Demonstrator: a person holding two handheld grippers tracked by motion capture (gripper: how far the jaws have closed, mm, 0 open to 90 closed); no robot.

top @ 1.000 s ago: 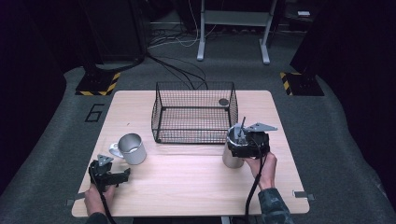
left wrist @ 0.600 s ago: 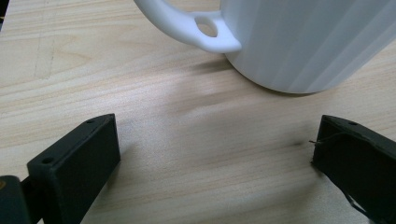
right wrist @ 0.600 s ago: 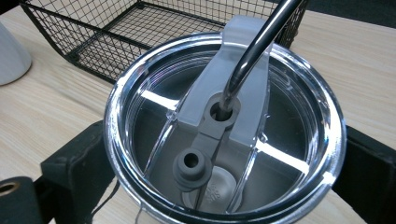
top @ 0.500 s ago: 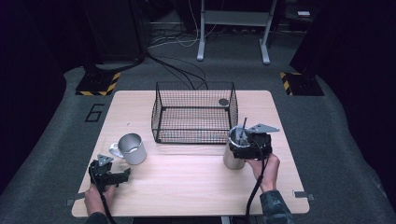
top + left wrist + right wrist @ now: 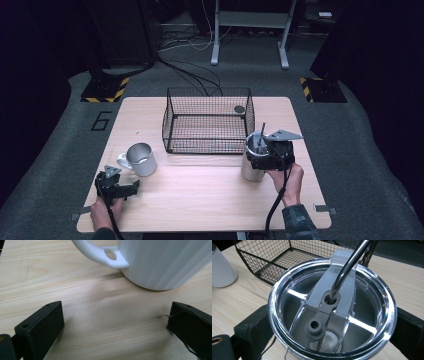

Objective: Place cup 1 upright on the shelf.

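Right gripper [image 5: 260, 156] clamps tumbler [image 5: 251, 167] on light wooden table [image 5: 200, 195], grey carpet [image 5: 60, 150] around.

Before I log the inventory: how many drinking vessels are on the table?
2. A white mug stands at the table's near left, just ahead of the left hand-held gripper. A steel tumbler with lid and straw stands near right, between the right hand-held gripper jaws.

white mug [image 5: 162, 262] chopped off by the top edge in the left gripper view, tumbler [image 5: 332, 312] body hidden under its own lid, straw [image 5: 352, 262] top cut off
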